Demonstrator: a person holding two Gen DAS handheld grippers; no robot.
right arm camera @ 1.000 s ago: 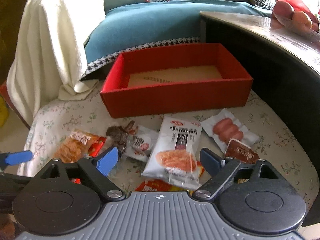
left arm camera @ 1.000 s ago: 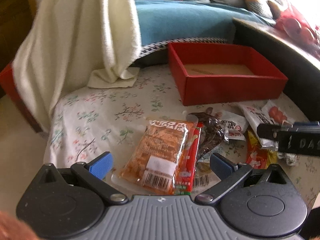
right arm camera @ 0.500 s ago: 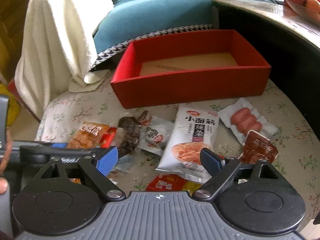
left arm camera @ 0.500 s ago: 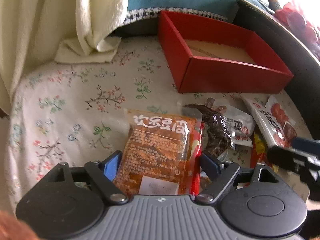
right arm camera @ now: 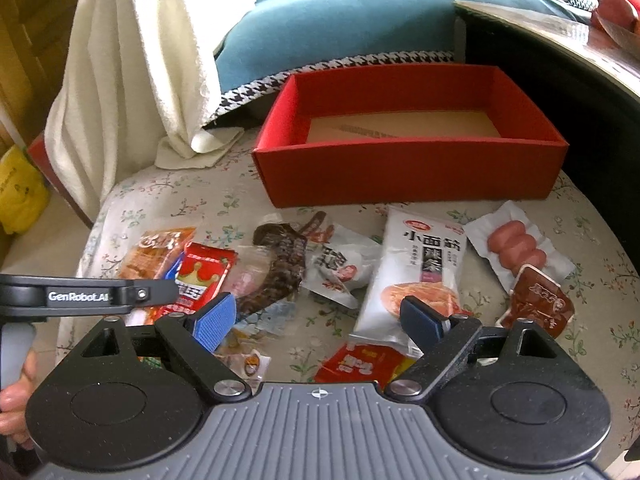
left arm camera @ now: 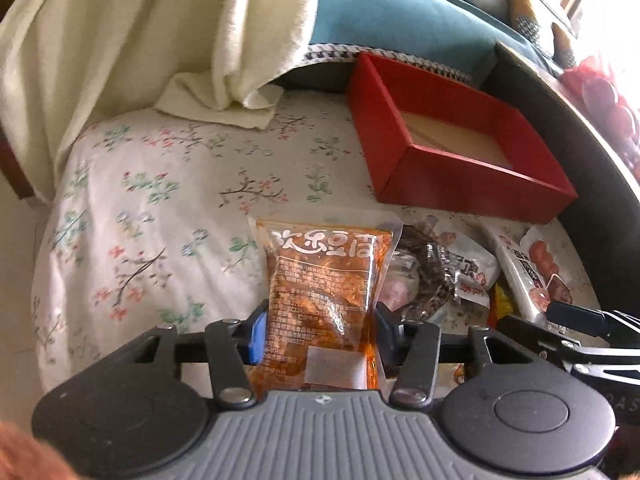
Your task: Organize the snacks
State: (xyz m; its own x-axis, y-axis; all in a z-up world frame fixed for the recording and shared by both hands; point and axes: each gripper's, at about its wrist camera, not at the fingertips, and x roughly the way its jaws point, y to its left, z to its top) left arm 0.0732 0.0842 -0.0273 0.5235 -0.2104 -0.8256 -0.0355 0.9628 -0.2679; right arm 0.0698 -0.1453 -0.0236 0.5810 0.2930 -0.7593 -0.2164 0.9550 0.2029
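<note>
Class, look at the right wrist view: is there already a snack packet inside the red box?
No. The red box shows only its bare brown floor, and the packets, such as the white packet, lie on the flowered cloth in front of it.

One red cardboard box [right arm camera: 408, 178]. Snack packets: one orange pouch [left arm camera: 324, 296], one red packet with a crown [right arm camera: 202, 280], one dark jerky-looking pack [right arm camera: 280, 268], one white foil pack [right arm camera: 340, 270], one tall white gluten-strip bag [right arm camera: 420, 276], one sausage pack [right arm camera: 516, 250], one small brown sachet [right arm camera: 538, 306], one red-yellow packet [right arm camera: 360, 362]. Roughly eight, a couple more are half hidden. One cream towel [right arm camera: 132, 64], too.
</note>
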